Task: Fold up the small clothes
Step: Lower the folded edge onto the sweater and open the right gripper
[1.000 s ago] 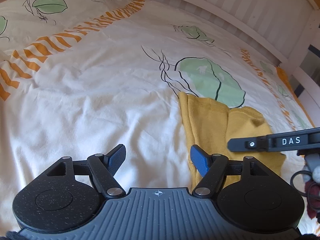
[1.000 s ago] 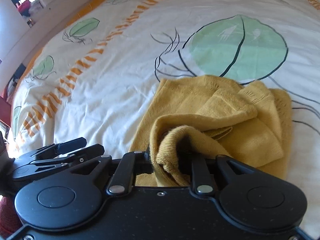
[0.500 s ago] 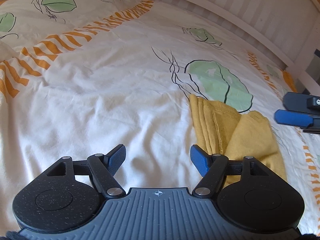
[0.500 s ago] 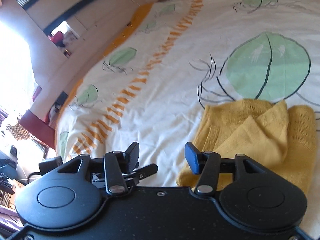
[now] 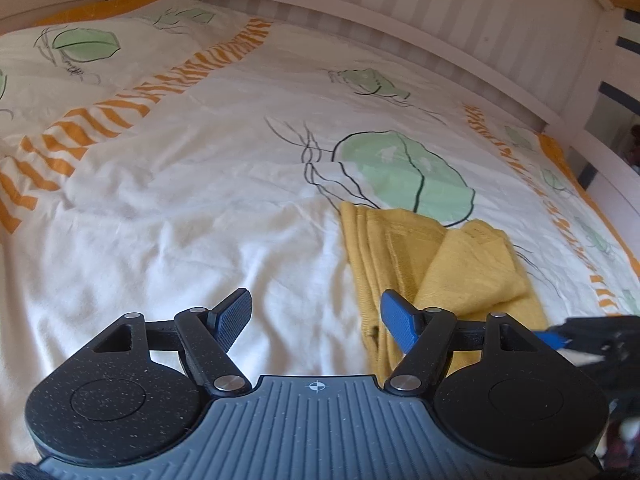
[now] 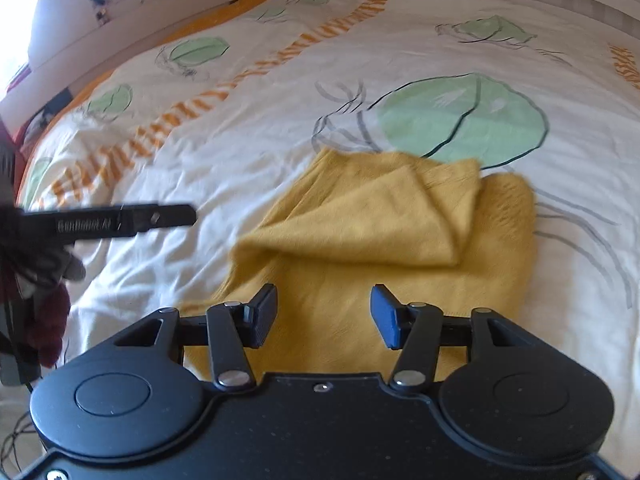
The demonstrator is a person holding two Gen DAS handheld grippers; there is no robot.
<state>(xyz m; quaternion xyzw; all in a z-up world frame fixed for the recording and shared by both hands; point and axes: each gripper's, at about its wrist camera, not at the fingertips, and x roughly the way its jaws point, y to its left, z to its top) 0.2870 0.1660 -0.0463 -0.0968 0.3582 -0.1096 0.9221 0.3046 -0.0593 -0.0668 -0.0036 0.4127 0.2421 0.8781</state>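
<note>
Folding is partly done: yellow knitted garment [image 6: 384, 240] lies doubled on the bed [image 5: 200, 220], both hand-held grippers [image 5: 316, 316] [image 6: 324, 316] spread, nothing pinched.

Setting: home bedroom. Indicated by bed with leaf-printed duvet [image 5: 224, 184], white slatted bed frame [image 5: 440, 12], yellow knit garment [image 6: 384, 240] laid on top.

yellow garment [image 6: 384, 248]: near edge hidden behind right hand-held gripper [image 6: 323, 316] | left hand-held gripper [image 6: 120, 220]: motion-blurred, lettering unreadable
</note>
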